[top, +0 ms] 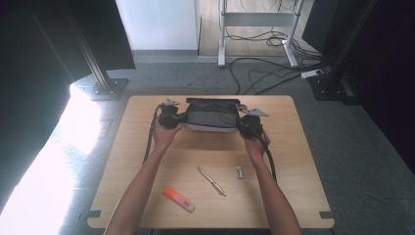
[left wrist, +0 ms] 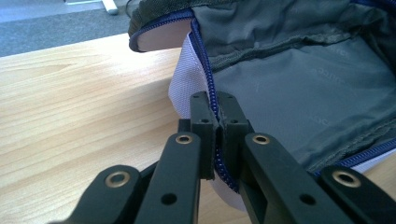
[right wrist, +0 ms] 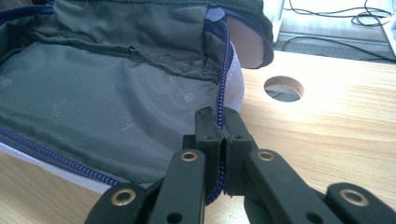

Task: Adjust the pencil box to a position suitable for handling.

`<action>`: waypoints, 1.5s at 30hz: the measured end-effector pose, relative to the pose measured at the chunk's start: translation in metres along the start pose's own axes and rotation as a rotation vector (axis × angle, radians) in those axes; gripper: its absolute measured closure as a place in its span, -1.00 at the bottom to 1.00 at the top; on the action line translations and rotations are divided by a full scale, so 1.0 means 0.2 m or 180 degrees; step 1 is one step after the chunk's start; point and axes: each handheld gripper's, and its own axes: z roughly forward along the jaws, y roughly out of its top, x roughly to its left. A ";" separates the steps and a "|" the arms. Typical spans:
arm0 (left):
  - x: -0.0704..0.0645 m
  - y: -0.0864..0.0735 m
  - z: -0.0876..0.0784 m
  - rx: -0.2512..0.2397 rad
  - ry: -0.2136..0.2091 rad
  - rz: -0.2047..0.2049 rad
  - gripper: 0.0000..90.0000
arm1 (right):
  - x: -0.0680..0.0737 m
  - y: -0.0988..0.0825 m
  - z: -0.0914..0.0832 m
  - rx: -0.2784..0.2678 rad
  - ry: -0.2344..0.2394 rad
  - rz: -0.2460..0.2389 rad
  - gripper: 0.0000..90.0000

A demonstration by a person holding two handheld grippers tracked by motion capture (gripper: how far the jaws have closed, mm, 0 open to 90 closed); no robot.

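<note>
Pouch (top: 211, 119) between both hand-held grippers

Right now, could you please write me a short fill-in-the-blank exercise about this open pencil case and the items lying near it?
1. Both tongs, left and right, are shut on the ____ zip edge of the grey fabric pencil case.
2. The case lies ____, showing its lining.
3. The orange highlighter lies on the wooden ____.
4. Between highlighter and small eraser lies a silver ____.

Missing words: blue; open; table; pen
</note>
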 end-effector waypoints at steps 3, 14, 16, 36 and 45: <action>0.00 0.00 -0.02 -0.0018 -0.0010 0.0013 0.95 | 0.01 0.00 -0.01 -0.0011 0.0013 -0.0010 0.92; -0.01 -0.03 -0.08 -0.0052 -0.0052 0.0032 0.95 | 0.04 -0.01 -0.06 -0.0054 0.0033 -0.0091 0.92; -0.01 -0.04 -0.08 -0.0061 -0.0068 0.0033 0.95 | 0.04 -0.01 -0.06 -0.0058 0.0037 -0.0087 0.92; -0.01 -0.16 -0.16 -0.0068 -0.0179 0.0011 0.94 | 0.10 -0.06 -0.13 -0.0074 0.0106 -0.0205 0.92; -0.02 -0.20 -0.19 -0.0081 -0.0207 0.0035 0.94 | 0.13 -0.09 -0.17 -0.0091 0.0145 -0.0219 0.92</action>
